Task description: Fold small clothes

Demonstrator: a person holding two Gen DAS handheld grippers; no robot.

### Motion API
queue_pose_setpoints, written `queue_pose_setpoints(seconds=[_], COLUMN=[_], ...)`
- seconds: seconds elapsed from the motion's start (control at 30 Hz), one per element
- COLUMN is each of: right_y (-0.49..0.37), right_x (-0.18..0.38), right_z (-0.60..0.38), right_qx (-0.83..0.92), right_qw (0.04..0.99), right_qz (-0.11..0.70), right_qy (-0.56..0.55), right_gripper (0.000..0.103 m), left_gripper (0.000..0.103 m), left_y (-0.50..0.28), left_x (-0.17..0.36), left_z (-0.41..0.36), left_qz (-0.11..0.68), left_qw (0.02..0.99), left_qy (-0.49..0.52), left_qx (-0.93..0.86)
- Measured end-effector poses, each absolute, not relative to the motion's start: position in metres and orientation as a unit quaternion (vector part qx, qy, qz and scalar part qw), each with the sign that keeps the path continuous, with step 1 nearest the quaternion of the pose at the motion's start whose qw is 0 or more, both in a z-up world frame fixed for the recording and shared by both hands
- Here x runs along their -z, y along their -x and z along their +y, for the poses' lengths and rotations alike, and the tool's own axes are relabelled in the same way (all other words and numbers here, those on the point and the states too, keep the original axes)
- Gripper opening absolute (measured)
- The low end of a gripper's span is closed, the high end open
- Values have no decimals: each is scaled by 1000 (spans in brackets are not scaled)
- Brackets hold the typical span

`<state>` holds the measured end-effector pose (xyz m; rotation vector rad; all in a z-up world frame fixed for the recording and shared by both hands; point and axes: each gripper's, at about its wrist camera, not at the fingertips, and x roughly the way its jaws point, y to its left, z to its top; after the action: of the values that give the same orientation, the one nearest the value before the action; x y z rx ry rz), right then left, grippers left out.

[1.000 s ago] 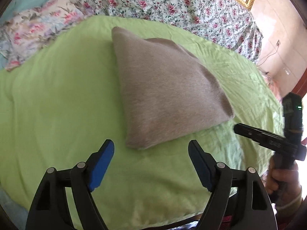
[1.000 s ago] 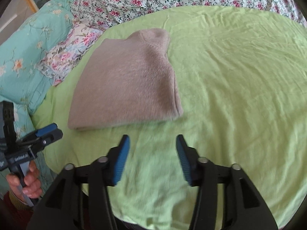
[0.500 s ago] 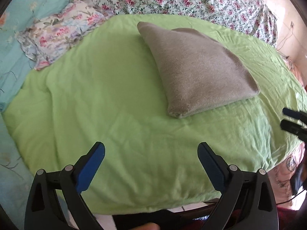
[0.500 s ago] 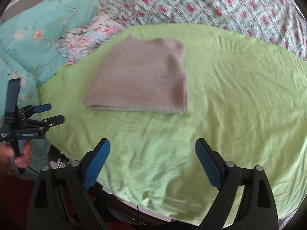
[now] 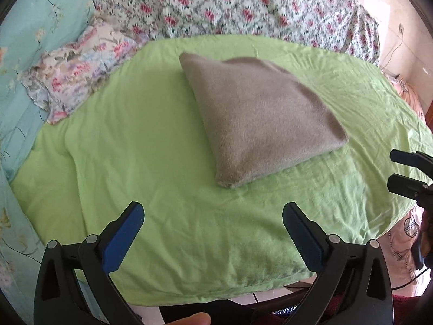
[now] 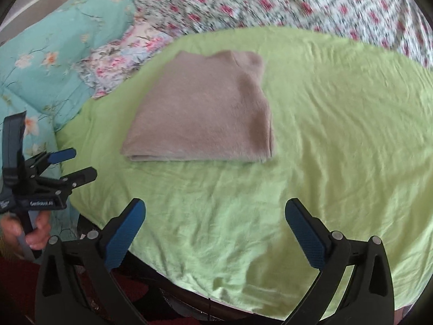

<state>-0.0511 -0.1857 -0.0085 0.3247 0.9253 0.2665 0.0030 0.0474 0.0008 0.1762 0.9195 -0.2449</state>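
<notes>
A taupe knit garment [image 5: 265, 124] lies folded into a flat packet on the light green sheet [image 5: 135, 149]. In the left wrist view my left gripper [image 5: 213, 211] hovers short of the garment's near corner. Its jaws are opening and only sheet shows between them. In the right wrist view the garment [image 6: 205, 113] sits left of centre on the sheet [image 6: 338, 135]. My right gripper [image 6: 215, 205] hangs back from the garment's near edge, with its jaws opening on nothing. Each view catches the other tool at its side: the right gripper [image 5: 393, 168] and the left gripper [image 6: 81, 162].
A rose-print cover [image 5: 243, 8] runs along the far side. A teal floral quilt [image 6: 54, 62] and a pale floral cloth [image 5: 78, 70] lie at the left. The sheet's near edge [image 5: 216, 292] drops off over a dark rim. A hand [image 6: 32, 233] grips the left tool's handle.
Both grippers have drawn back and up from the folded garment, and their jaws have spread much wider. The garment lies as it did.
</notes>
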Motion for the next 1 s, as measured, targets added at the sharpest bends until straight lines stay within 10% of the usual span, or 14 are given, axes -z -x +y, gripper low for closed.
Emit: queue_pose_setpoints(seconds=[1.0], right_y=[-30], right_x=[-1], right_z=[-188], right_qx=[-157], right_qw=[877], right_qz=[437], right_qy=[-125], right_gripper=[103], left_gripper=[102], left_y=[-69], left_x=[-7], left_z=[22], left_qz=[420], left_qw=[896], left_qy=[-118], left_qx=[83])
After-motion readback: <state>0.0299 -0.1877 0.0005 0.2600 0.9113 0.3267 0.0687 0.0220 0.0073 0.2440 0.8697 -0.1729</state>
